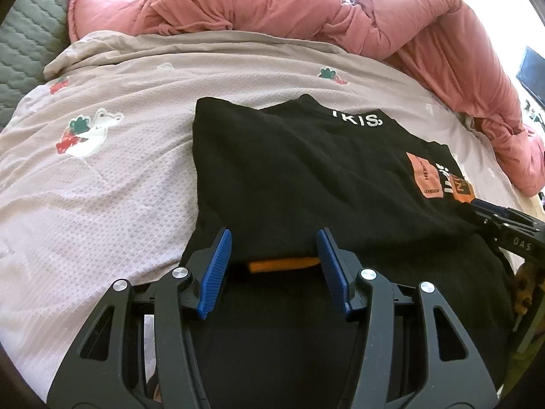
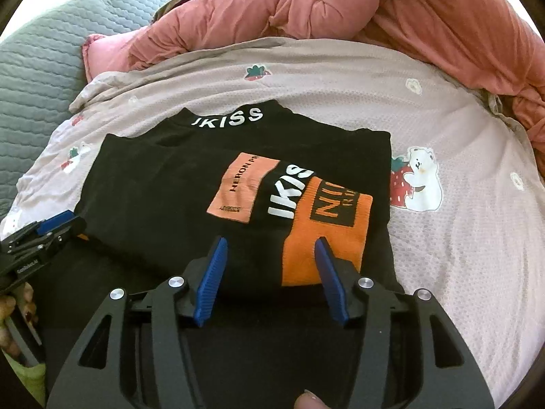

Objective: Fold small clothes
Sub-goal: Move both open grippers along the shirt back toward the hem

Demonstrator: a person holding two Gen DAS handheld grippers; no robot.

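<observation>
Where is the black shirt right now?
The black shirt lies folded on the printed bedsheet, centre in both wrist views, in front of the pink duvet.

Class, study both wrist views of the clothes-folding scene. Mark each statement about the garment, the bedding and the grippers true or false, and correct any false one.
1. The black garment lies on a sheet printed with bears. True.
2. The quilt behind is blue. False: it is pink.
3. The right gripper is clamped shut. False: its jaws stand apart.
4. White letters mark the garment's collar. True.
</observation>
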